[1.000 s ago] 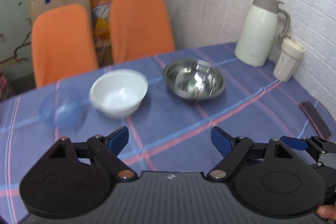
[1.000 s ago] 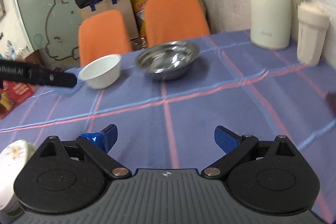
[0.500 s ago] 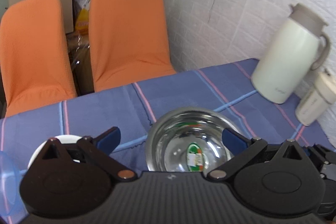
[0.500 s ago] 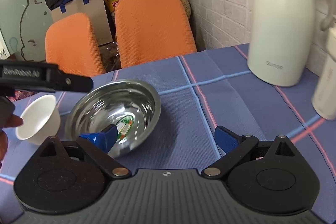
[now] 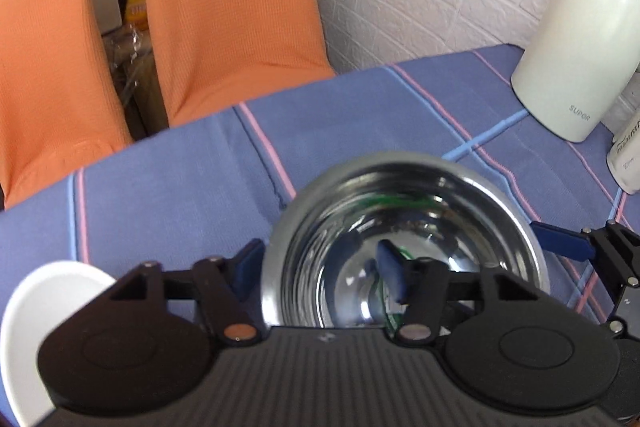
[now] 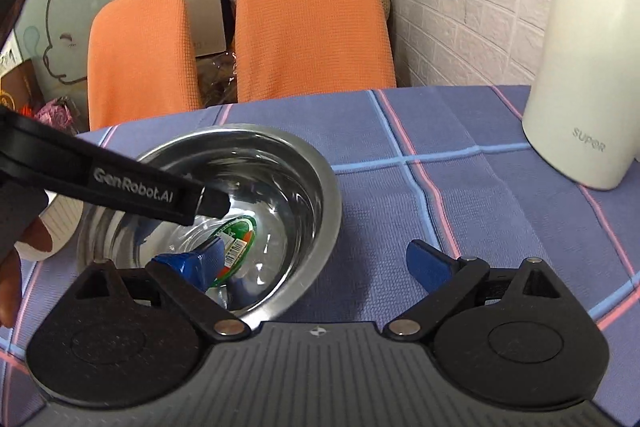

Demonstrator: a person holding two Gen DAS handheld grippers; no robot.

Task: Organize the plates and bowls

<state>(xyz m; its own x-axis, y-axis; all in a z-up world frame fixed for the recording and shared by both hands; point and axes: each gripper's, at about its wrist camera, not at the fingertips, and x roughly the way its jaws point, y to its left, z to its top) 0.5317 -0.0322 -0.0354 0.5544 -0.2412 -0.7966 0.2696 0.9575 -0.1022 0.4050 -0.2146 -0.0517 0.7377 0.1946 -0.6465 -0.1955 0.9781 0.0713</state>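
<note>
Both tongs straddle the rim of the steel bowl [image 5: 404, 239] on the blue checked cloth [image 5: 168, 183]: my left gripper [image 5: 320, 269] has one blue pad outside the left wall and one inside, jaws spread and not yet touching metal; my right gripper [image 6: 320, 263] does the same at the bowl's near-right edge, its left pad down over the labelled bottom, its right pad out over the cloth, jaws likewise spread. Neither pinches anything. The white bowl [image 5: 44, 323] sits just beside the steel one, to its left, partly hidden behind my left gripper. I judge the step in hand to be a two-sided grab of the steel bowl, probably to nest it with the white one. To do it well I would close both sides evenly on the thin rim, pads deep enough that the slick wall cannot slide out, and lift level so it does not tip. The left tool's black arm crosses the bowl in the right view, so I would keep the two grippers from knocking together. The white jug [image 6: 580, 67] stands well apart on the right.
</note>
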